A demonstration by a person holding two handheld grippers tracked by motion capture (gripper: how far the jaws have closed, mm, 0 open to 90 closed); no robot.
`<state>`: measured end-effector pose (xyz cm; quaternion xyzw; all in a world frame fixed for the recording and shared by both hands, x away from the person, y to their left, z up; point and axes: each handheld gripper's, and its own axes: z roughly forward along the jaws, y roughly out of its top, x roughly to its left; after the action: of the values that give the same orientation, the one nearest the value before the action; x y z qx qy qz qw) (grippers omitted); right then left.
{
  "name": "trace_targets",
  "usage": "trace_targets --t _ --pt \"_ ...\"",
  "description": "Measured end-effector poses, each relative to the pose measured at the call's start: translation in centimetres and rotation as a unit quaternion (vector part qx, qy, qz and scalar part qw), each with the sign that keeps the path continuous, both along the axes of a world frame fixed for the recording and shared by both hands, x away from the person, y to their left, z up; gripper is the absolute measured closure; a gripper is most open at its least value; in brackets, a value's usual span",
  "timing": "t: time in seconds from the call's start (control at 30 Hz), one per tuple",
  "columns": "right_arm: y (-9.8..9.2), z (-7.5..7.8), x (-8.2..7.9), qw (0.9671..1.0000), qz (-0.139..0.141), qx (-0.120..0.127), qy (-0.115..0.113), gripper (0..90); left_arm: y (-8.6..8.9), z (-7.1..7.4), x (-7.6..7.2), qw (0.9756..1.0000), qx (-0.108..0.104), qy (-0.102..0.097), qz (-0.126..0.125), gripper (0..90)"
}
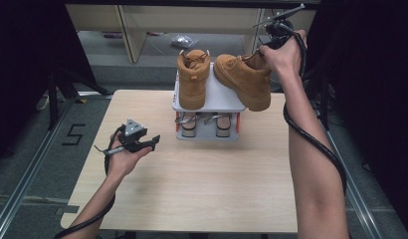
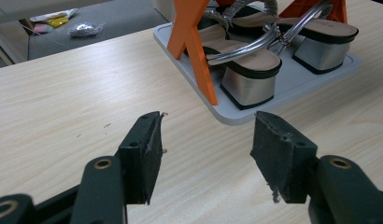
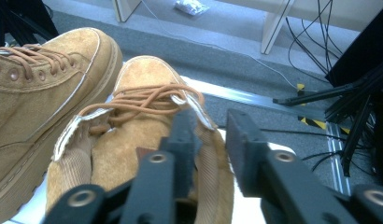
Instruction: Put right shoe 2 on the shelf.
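Two tan lace-up boots stand on the top shelf of a small grey shoe rack [image 1: 219, 97] at the far middle of the table. The left boot [image 1: 193, 79] [image 3: 35, 93] sits upright. The right boot [image 1: 244, 79] [image 3: 138, 116] is tilted, with its heel end over the rack's right edge. My right gripper [image 1: 261, 52] [image 3: 211, 119] is shut on its padded collar, one jaw inside the boot and one outside. My left gripper [image 1: 150, 143] [image 2: 206, 135] stands open above the bare table, left of the rack, with nothing between its jaws.
Silver-heeled sandals [image 1: 204, 124] [image 2: 248, 70] lie on the rack's lower tray, between orange legs [image 2: 194, 51]. The wooden table [image 1: 192, 189] spreads out in front. On the floor beyond lie a plastic bag [image 1: 184, 41] and, to the right, cables and black stands [image 3: 348, 93].
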<state>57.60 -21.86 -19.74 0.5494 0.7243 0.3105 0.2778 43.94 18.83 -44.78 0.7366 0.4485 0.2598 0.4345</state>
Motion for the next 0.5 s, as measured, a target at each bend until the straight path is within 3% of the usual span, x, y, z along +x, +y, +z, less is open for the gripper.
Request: trace_targets --t 0.17,0.37,0.5 --pt "-0.7 0.4 -0.5 0.9998 0.006 0.007 -0.017 82.1 -0.2 0.0 0.0 1.0000 0.000 0.000 -0.003 42.0" --pt "-1.6 0.9 -1.5 0.9990 -0.014 0.011 -0.040 90.0 -0.1 -0.1 0.0 1.0000 0.000 0.001 -0.002 42.0" --pt "-2.6 0.4 -1.7 0.9992 -0.023 0.009 -0.031 90.0 -0.2 -0.1 -0.1 1.0000 0.000 0.001 -0.002 42.0"
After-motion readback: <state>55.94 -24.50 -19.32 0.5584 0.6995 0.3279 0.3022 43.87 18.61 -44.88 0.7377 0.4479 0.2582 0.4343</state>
